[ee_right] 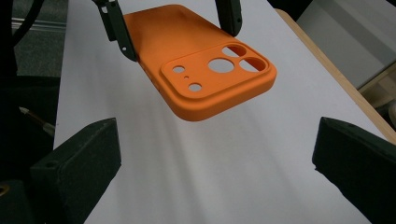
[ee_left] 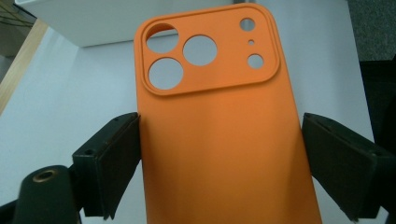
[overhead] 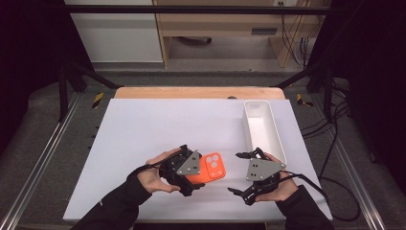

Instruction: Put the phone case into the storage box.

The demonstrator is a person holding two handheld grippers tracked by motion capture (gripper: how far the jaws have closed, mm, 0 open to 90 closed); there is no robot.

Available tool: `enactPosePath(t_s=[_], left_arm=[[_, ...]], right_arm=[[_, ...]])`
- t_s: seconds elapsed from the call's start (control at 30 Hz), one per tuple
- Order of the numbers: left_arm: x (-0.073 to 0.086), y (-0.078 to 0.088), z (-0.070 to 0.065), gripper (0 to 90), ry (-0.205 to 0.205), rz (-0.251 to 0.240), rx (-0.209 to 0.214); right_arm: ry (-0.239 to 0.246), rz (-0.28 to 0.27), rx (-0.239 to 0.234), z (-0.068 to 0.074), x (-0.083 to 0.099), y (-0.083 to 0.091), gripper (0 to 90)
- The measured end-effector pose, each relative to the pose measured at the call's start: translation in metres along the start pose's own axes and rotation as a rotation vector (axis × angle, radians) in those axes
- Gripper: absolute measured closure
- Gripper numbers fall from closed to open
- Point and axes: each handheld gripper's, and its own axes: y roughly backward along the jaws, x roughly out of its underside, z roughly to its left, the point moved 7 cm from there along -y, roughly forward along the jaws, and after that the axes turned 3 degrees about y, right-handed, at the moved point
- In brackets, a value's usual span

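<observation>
While the left gripper (overhead: 192,173) holds the orange silicone phone case with the raised camera-cutout block (overhead: 210,168) across its width, the case hangs lifted above the white table sheet (overhead: 143,139), near the front edge and well short of the long white plastic tray (overhead: 261,129) that lies at the right. In the left gripper view the two black pads sit against the case's long edges, one on each side, low on the body and well below the camera holes, so the jaws stand wide but are closed on the case. The right gripper (overhead: 243,172) waits just to the right with its jaws spread wide and nothing between them; in its own view the case's camera end points toward it, apart from both pads. The likely step is a handover or a two-handed carry toward the tray, and it goes best if the right gripper comes in level with the case and takes the free camera end across its width, on the solid rim and not over the cutouts, where soft silicone would fold. Squeeze gently, since the shell flexes. The left should let go only once the right pads press on both edges
</observation>
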Motion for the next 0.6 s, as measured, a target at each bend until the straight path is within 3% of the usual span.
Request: enactPosePath(t_s=[0.6], left_arm=[[-0.016,-0.003,-0.012,13.3,-0.115,-0.021,0.016]], right_arm=[[0.061,0.004,-0.010,0.003,-0.001,-0.001,2.1]])
